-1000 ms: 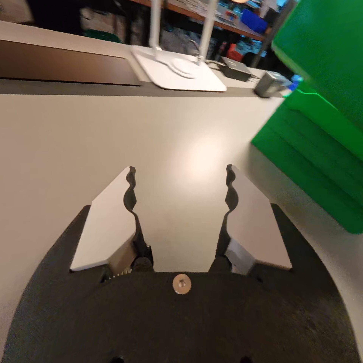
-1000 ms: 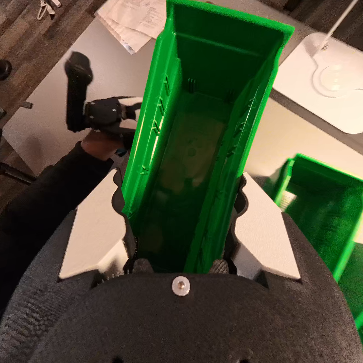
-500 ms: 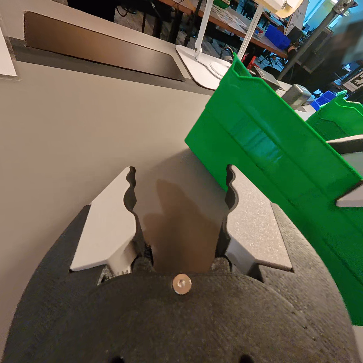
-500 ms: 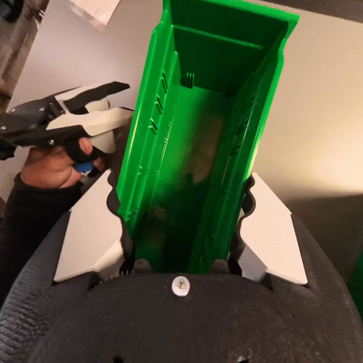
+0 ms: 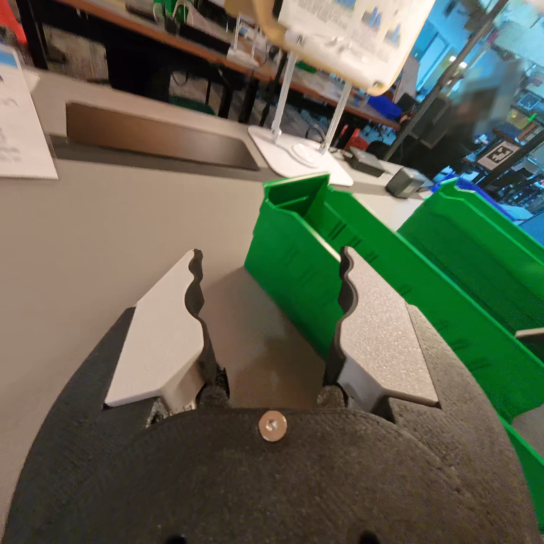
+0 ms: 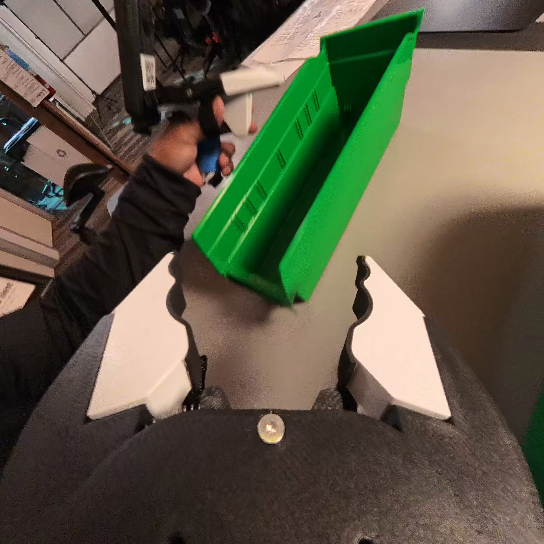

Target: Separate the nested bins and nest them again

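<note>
Right gripper (image 6: 268,282) jaws apart, gripping nothing; long green bin (image 6: 309,164) lies just ahead on grey table (image 6: 456,147), apparently released; left gripper (image 5: 270,282) jaws apart beside it; second green bin (image 5: 485,265) beyond.

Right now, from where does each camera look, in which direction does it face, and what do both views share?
Left wrist view: sits on the left gripper, looks forward and slightly down across the grey table at a green bin beside its open fingers; a second green bin stands farther right.
Right wrist view: sits on the right gripper, looks down at the green bin; its open fingers hold nothing. The person's hand and black sleeve show.
Shared: the green bin and the table.
</note>
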